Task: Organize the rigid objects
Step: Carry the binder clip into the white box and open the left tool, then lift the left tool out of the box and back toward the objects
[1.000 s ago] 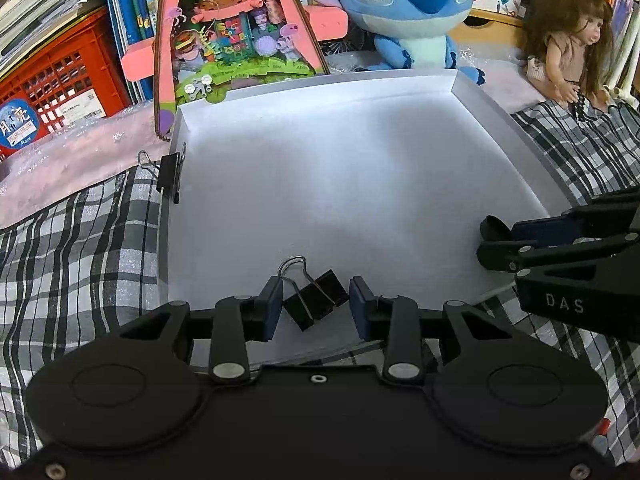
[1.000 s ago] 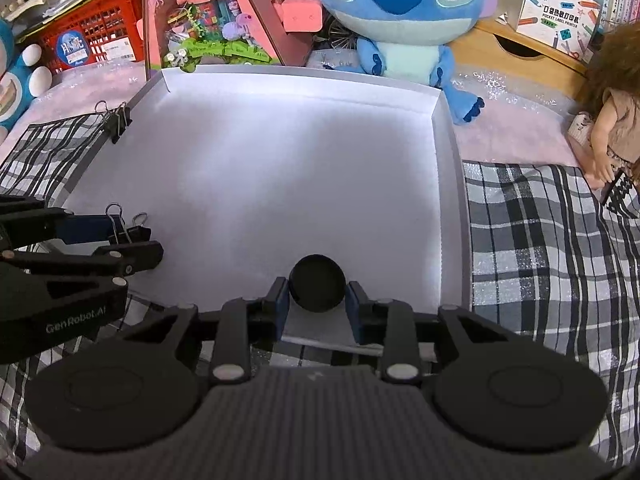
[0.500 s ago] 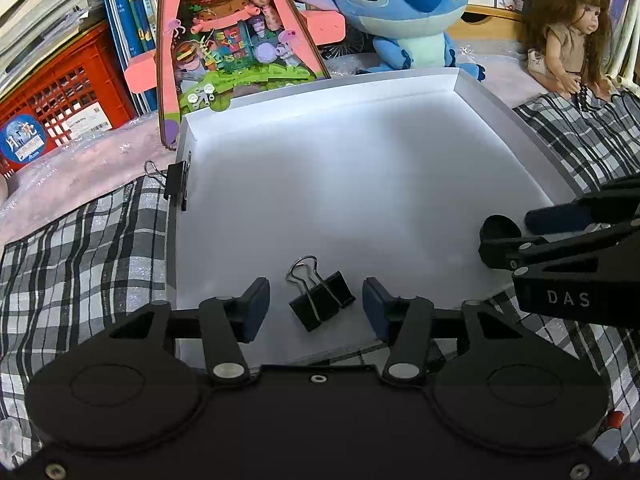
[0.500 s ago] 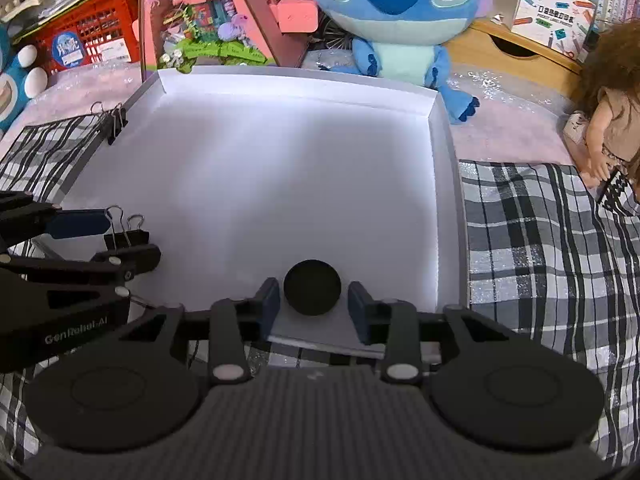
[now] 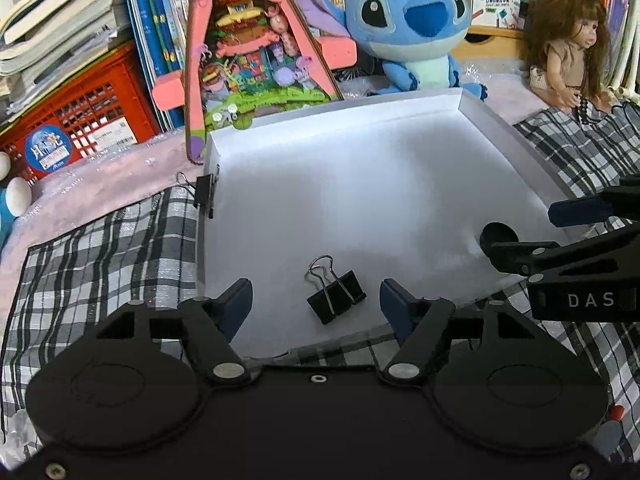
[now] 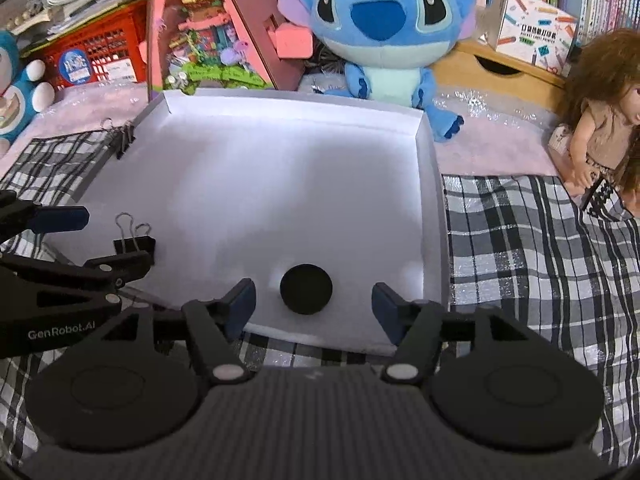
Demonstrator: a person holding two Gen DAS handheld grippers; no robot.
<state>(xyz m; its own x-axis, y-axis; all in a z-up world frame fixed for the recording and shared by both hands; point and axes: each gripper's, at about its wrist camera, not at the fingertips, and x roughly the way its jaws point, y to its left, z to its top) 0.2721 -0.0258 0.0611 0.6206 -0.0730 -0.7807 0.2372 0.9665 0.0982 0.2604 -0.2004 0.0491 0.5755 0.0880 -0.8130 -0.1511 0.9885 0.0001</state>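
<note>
Binder clip (image 5: 335,296) lies loose between the opening left tongs (image 5: 316,304), untouched, at the white tray's (image 5: 400,128) near edge. Black disc (image 6: 306,289) lies likewise between the opening right tongs (image 6: 313,306).

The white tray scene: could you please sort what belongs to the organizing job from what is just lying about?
Job:
- white tray
- loose binder clip, lying between the opening left gripper pads
- black disc, lying between the opening right gripper pads

Lying about:
- blue plush
- doll
- red crate
- rim-clamped binder clip
</note>
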